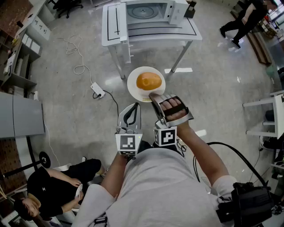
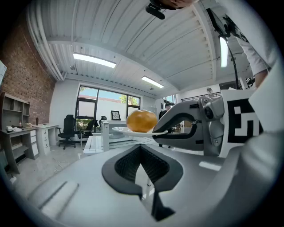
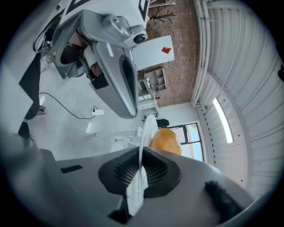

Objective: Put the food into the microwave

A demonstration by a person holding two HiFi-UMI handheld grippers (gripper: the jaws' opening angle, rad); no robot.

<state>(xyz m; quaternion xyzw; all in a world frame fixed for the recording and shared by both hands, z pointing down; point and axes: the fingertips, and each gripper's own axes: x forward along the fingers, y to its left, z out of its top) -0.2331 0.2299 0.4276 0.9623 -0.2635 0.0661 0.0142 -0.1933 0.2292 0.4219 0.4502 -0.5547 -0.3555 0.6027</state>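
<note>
A round orange piece of food [image 1: 148, 81] lies on a white plate [image 1: 133, 88] held in the air over the floor. My right gripper [image 1: 153, 95] is shut on the plate's near rim; in the right gripper view the plate [image 3: 147, 128] stands edge-on between the pads, with the food [image 3: 165, 141] beyond. My left gripper [image 1: 133, 105] hangs just left of it, shut and holding nothing [image 2: 141, 148]. From the left gripper view the food [image 2: 141, 121] and plate [image 2: 128, 131] show ahead. The microwave [image 1: 148, 11], door open, stands on a white table [image 1: 153, 32] farther ahead.
A power strip [image 1: 97, 90] and white cable lie on the floor to the left. A person [image 1: 53, 186] sits at lower left, and another person [image 1: 244, 20] walks at upper right. Shelving [image 1: 17, 57] lines the left side; a white table [image 1: 270, 115] stands at right.
</note>
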